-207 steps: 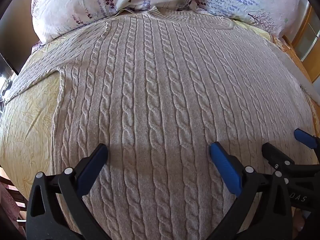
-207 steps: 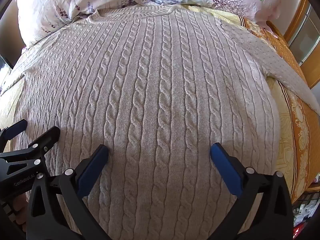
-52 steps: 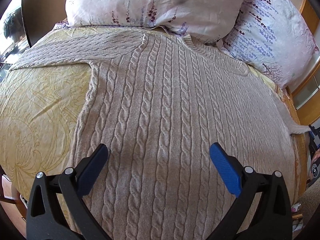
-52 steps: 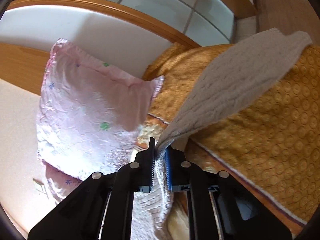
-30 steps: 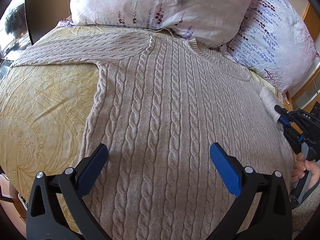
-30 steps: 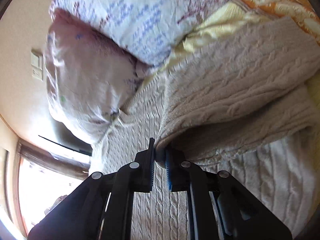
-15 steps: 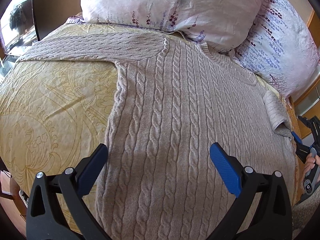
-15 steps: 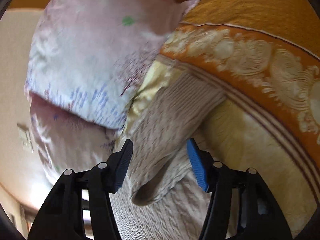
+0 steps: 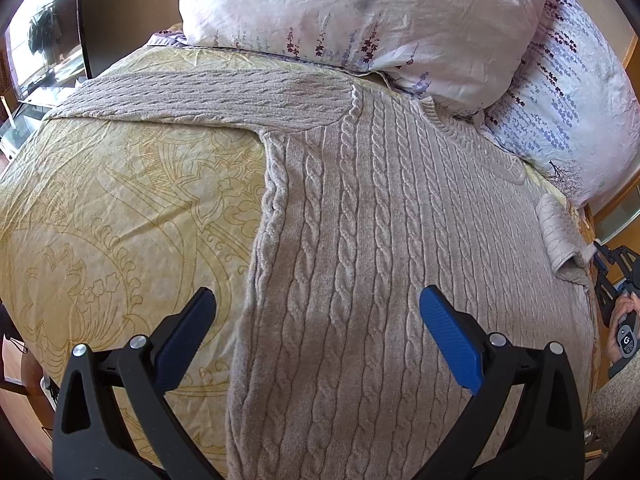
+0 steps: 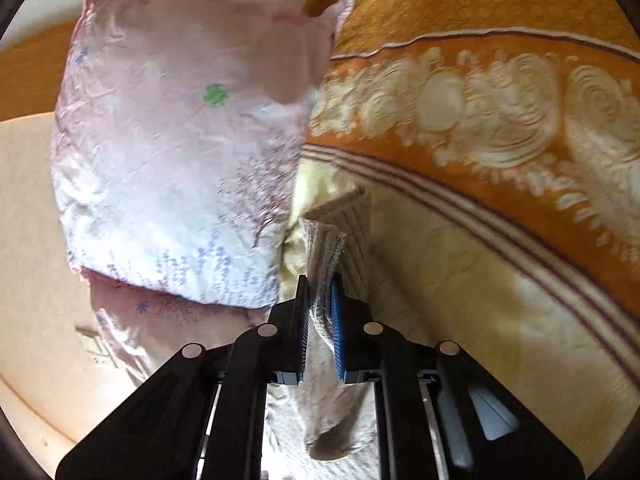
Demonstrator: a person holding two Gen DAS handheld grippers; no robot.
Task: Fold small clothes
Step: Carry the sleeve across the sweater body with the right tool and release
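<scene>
your left gripper [image 9: 316, 334] hangs spread wide above the cable-knit sweater [image 9: 384, 264], which lies flat on the bed [image 9: 120, 216] below two pillows [image 9: 360, 16]. your right gripper [image 10: 319, 308] is pinching the folded-in sleeve cuff [image 10: 340, 232] at the sweater's right edge.
</scene>
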